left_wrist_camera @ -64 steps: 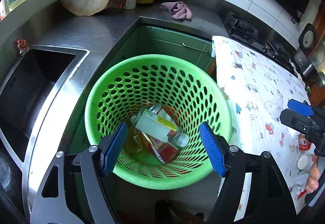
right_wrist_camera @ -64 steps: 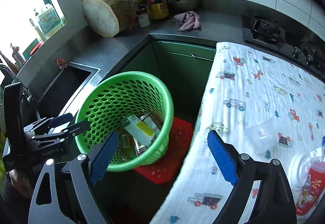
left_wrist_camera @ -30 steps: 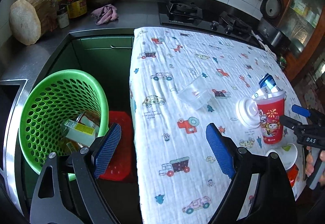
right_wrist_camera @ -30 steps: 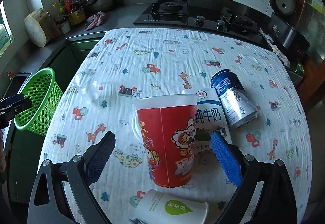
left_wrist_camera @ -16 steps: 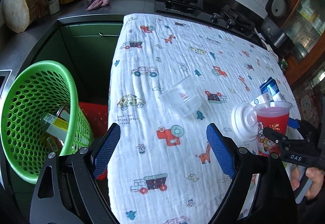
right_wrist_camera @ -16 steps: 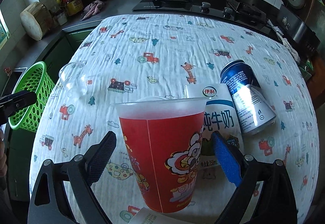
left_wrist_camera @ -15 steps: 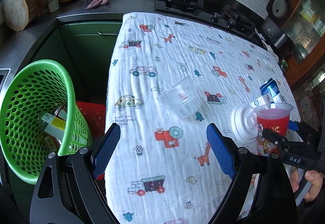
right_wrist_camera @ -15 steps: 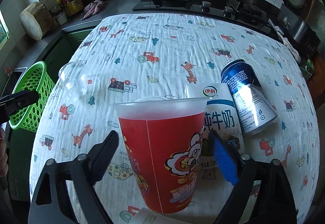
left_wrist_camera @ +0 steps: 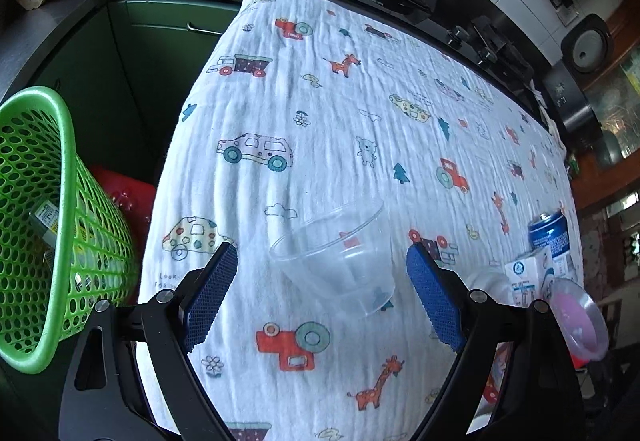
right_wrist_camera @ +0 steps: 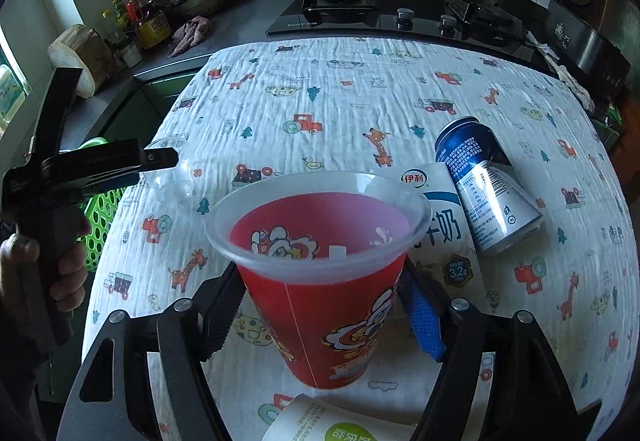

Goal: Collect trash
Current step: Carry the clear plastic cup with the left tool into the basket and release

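Note:
A clear plastic cup point(left_wrist_camera: 340, 261) lies on its side on the printed tablecloth point(left_wrist_camera: 340, 101); it also shows in the right wrist view point(right_wrist_camera: 172, 181). My left gripper point(left_wrist_camera: 320, 293) is open, its blue pads on either side of the cup, apart from it. My right gripper point(right_wrist_camera: 320, 305) is shut on a red printed cup point(right_wrist_camera: 324, 281), which also shows in the left wrist view point(left_wrist_camera: 576, 317), and holds it upright. A green basket point(left_wrist_camera: 36, 241) holding trash stands at the left beside the table.
A blue can point(right_wrist_camera: 480, 181) and a white milk carton point(right_wrist_camera: 444, 221) lie on the cloth behind the red cup. A white paper cup point(right_wrist_camera: 340, 425) lies at the near edge. A red mat point(left_wrist_camera: 124, 193) is on the floor. Stove and countertop are behind.
My left gripper has moved in and down, so the clear cup now lies between its pads. My right gripper has closed on the red cup and lifted it slightly.

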